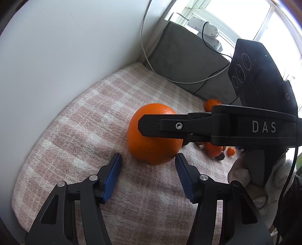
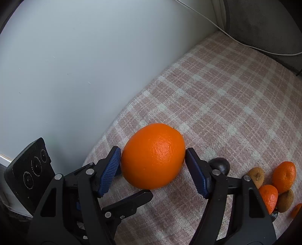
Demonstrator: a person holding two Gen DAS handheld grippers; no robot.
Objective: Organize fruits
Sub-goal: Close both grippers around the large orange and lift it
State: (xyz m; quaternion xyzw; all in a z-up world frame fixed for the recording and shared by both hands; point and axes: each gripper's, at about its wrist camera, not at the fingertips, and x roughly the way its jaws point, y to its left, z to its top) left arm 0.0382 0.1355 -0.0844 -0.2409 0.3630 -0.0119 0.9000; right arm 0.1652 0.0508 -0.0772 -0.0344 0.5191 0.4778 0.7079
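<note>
A big round orange fruit (image 2: 153,156) sits on the pink and white checked cloth (image 2: 217,105), close to the plain white wall (image 2: 66,66). The right gripper (image 2: 152,169) has its two blue ribbed pads (image 2: 110,169) on either side of the big orange. The pads are right next to the skin — the left one looks like it touches, and the right one is just beside it. I cannot tell if they are squeezing the fruit or only sitting around it.

The left gripper (image 1: 148,177) is spread wide. Its blue pads (image 1: 113,177) hold nothing, and the big orange (image 1: 153,135) rests just past their tips. In the left wrist view the black arm of the right gripper (image 1: 217,126) reaches across the front of the orange from the right, with the white letters DAS on it. A hand in a white knit glove (image 1: 243,175) holds that gripper low on the right.

Off to the right lies a small heap of other fruits — two little orange mandarins (image 2: 284,177), two brown fuzzy kiwis (image 2: 256,176) and a dark round plum-like fruit (image 2: 219,165). They sit close together on the cloth, well apart from the wall.

Farther back a grey cushion (image 1: 181,54) leans at the end of the cloth, with a thin white cable (image 1: 188,82) running over it. Bright windows (image 1: 245,15) show behind the cushion.
</note>
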